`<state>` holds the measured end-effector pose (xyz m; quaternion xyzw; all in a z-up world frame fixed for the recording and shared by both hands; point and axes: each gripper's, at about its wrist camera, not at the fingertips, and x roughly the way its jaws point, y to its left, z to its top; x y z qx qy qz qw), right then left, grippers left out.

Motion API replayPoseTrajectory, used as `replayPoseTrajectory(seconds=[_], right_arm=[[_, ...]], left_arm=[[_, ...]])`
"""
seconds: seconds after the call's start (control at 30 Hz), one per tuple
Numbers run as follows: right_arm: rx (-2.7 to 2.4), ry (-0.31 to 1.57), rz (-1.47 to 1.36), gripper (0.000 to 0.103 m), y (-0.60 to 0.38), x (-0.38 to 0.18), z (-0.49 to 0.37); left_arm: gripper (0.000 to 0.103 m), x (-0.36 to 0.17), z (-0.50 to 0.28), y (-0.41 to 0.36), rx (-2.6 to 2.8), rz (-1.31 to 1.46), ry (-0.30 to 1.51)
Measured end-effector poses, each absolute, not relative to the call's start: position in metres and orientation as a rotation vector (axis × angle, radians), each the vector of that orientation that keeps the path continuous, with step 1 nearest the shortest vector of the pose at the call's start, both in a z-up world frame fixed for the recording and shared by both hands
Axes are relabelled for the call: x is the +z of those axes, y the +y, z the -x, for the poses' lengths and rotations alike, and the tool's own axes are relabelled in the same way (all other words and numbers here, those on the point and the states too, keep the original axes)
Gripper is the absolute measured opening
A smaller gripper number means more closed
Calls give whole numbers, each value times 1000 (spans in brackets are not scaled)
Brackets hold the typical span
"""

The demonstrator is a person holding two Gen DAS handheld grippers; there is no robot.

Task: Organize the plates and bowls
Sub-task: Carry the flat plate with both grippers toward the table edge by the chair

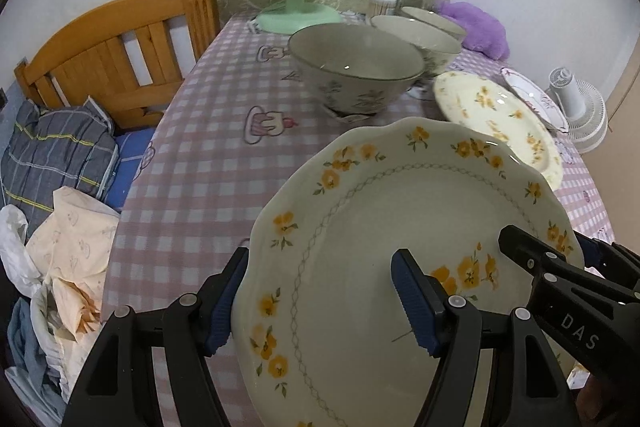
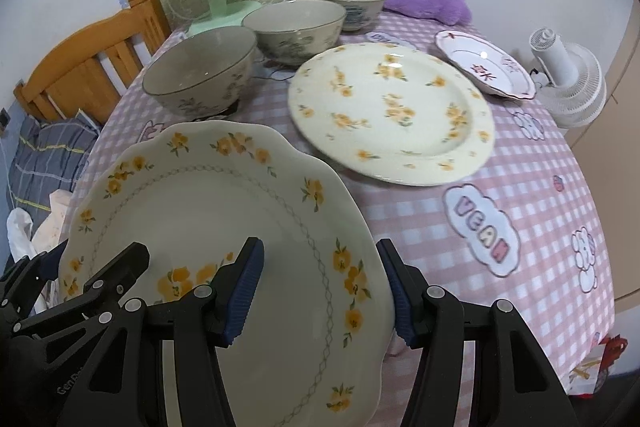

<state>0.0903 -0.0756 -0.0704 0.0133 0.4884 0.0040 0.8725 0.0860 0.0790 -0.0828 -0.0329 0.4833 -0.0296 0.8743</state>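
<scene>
1. The left gripper (image 1: 320, 301) straddled the near-left rim of the scalloped plate (image 1: 400, 227), one pad under the edge, one on its face.
2. The right gripper (image 2: 320, 293) clamped the opposite rim likewise, so the plate hung between both grippers, above the desk (image 2: 520, 187).
3. Glazed and rigid, it looked slippery and breakable; rim holds on two sides seemed safest.
4. Just beyond lay the round floral plate (image 2: 392, 111), likely the stacking spot.
5. Farther off stood three bowls (image 2: 200, 71).
</scene>
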Motion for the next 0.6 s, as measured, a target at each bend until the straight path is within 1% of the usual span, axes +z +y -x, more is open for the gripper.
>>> replayPoseTrajectory(seconds=[0.3, 0.6], right_arm=[[-23, 1065, -24, 60, -55, -87, -101], [-34, 1130, -42, 60, -49, -107, -102]], left_arm=[[71, -102, -96, 97, -75, 58, 1069], [70, -111, -91, 98, -82, 14, 1092]])
